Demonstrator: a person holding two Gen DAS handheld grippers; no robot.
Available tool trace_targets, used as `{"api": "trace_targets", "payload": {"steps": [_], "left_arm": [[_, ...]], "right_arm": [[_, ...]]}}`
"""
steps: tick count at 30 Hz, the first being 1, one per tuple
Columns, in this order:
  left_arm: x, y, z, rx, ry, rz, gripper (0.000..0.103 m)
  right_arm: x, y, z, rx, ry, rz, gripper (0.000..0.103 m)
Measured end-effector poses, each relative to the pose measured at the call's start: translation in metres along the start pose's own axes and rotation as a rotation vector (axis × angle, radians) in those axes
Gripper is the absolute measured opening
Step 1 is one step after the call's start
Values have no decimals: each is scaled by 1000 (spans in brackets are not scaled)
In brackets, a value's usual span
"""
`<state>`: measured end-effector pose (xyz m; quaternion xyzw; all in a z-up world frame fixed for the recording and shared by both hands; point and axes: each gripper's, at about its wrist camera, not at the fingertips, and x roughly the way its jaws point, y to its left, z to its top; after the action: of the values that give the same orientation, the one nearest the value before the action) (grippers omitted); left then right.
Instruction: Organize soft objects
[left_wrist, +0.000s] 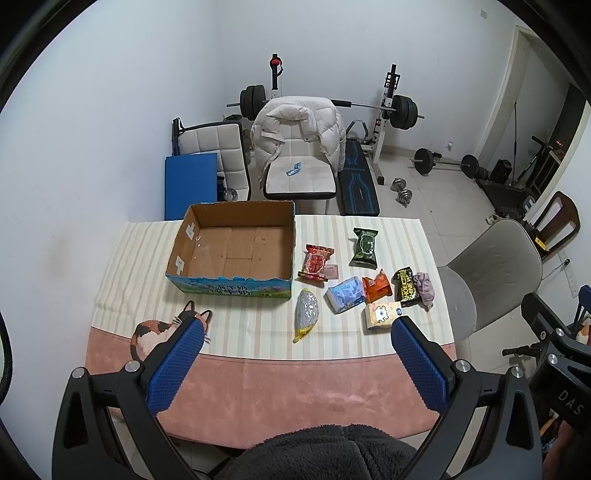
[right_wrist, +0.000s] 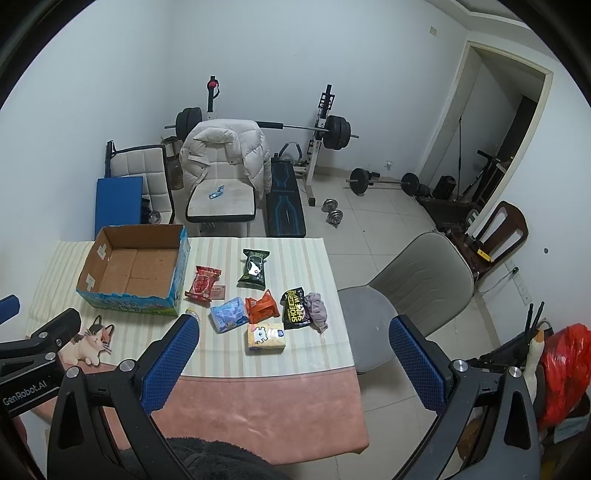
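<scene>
Both my left gripper (left_wrist: 297, 334) and right gripper (right_wrist: 294, 332) hover wide open and empty, nothing yet packed in the open cardboard box (left_wrist: 236, 273), so I judge I should next reach right of it for the soft packets (left_wrist: 343, 293).

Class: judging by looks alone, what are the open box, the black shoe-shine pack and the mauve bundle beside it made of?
Open box: corrugated cardboard, matte brown inside, printed outside, torn rim. Black shoe-shine pack: probably plastic film, glossy with highlights. Mauve bundle: likely soft cloth, matte, crumpled into folds.
</scene>
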<state>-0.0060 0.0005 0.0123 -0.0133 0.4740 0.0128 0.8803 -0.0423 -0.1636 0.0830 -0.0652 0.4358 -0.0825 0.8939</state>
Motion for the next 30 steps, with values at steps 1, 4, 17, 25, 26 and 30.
{"api": "trace_targets", "payload": {"steps": [1, 4, 17, 25, 26, 30], "left_arm": [[0, 0, 1, 2, 0, 0, 103], [1, -1, 2, 1, -1, 1, 103], [5, 1, 6, 1, 2, 8, 103], [5, 0, 5, 9, -5, 5, 103], [5, 0, 5, 12, -6, 5, 103], [6, -2, 5, 15, -6, 1, 103]], "right_arm": [[0, -1, 0, -2, 0, 2, 103], [1, -2, 2, 0, 1, 5, 103], [5, -4, 1, 1, 4, 15, 103], [9, -3, 3, 8, 5, 19, 103], [11, -3, 3, 11, 5, 18, 103], [14, -3, 1, 26, 9, 21, 103]]}}
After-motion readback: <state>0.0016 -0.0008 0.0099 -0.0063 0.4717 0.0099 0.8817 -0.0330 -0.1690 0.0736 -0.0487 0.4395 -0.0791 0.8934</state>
